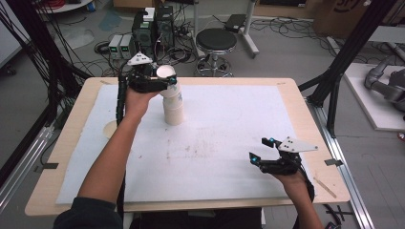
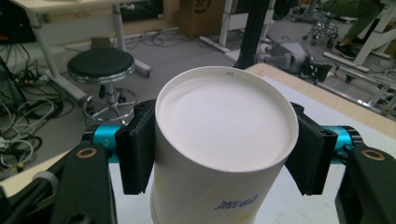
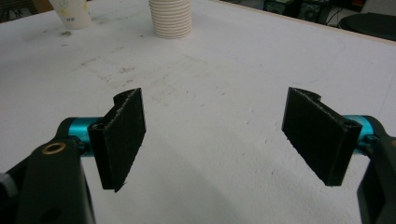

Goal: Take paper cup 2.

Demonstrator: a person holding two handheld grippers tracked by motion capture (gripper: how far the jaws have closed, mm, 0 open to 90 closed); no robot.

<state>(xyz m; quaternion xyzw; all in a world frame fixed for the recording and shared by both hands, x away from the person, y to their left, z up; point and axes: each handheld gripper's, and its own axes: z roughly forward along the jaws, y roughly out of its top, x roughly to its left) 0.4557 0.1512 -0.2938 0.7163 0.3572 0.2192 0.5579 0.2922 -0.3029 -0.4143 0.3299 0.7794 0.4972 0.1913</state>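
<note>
In the high view, my left gripper (image 1: 165,82) sits in the upper left part of the frame, clamped on the top paper cup (image 1: 169,82), an upside-down cup that sits on the stack of cups (image 1: 174,112) standing on the white mat (image 1: 215,143). My right gripper (image 1: 263,149) rests at the lower right, jaws spread wide with nothing between them.

In the left gripper view, the cup (image 2: 219,154) takes the centre, its white base facing up, both black pads pressed against its sides.

In the right gripper view, my jaws stand far apart over bare mat (image 3: 219,116). At the top edge stands the ribbed stack (image 3: 171,18), with another cup (image 3: 72,13) in the upper left corner.
</note>
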